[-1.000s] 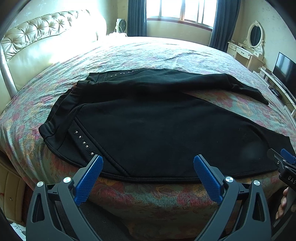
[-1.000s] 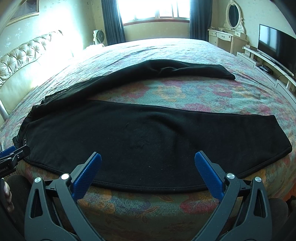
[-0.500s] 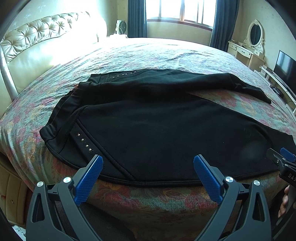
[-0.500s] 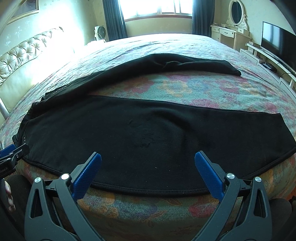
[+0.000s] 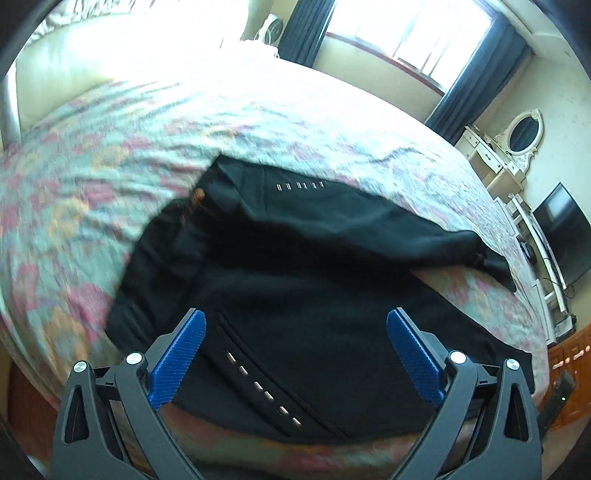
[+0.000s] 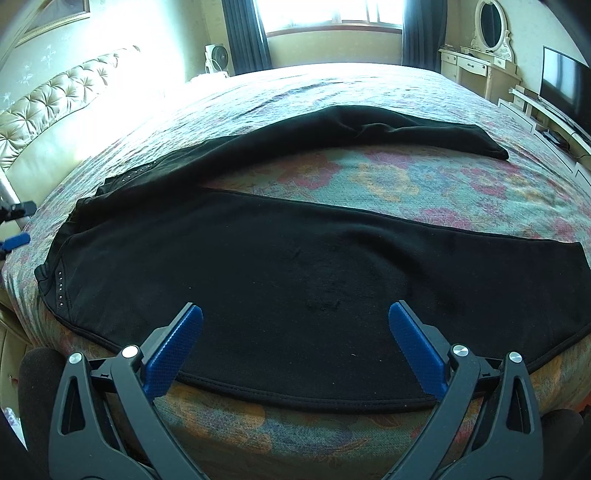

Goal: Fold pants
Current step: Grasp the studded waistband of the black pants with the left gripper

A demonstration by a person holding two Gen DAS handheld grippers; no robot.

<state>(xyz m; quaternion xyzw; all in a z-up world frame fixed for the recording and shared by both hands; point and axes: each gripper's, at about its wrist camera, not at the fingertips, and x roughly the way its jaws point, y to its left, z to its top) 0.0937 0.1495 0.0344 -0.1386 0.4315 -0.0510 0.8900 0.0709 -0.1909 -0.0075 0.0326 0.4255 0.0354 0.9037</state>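
Black pants [image 6: 295, 266] lie flat on the flowered bedspread [image 6: 388, 181], waistband to the left, two legs spread apart toward the right. Silver studs mark the pocket seams [image 5: 266, 391]. My left gripper [image 5: 295, 354] is open, hovering over the near waist and pocket area of the pants [image 5: 314, 288]; the view is motion-blurred. My right gripper [image 6: 295, 339] is open above the near leg, just inside the hem edge that runs along the bed's front. Nothing is between either pair of blue pads. The left gripper's tips [image 6: 14, 225] show at the far left in the right wrist view.
A tufted cream headboard [image 6: 44, 110] stands to the left. A window with dark curtains [image 6: 332, 18] is at the back. A dressing table with oval mirror [image 6: 487, 48] and a TV [image 6: 565, 88] line the right wall. A small fan [image 6: 216, 59] sits past the bed.
My left gripper has swung up and forward over the waist, tilting its view. My right gripper has moved forward slightly over the near leg. Both stay open; the pants have not moved.
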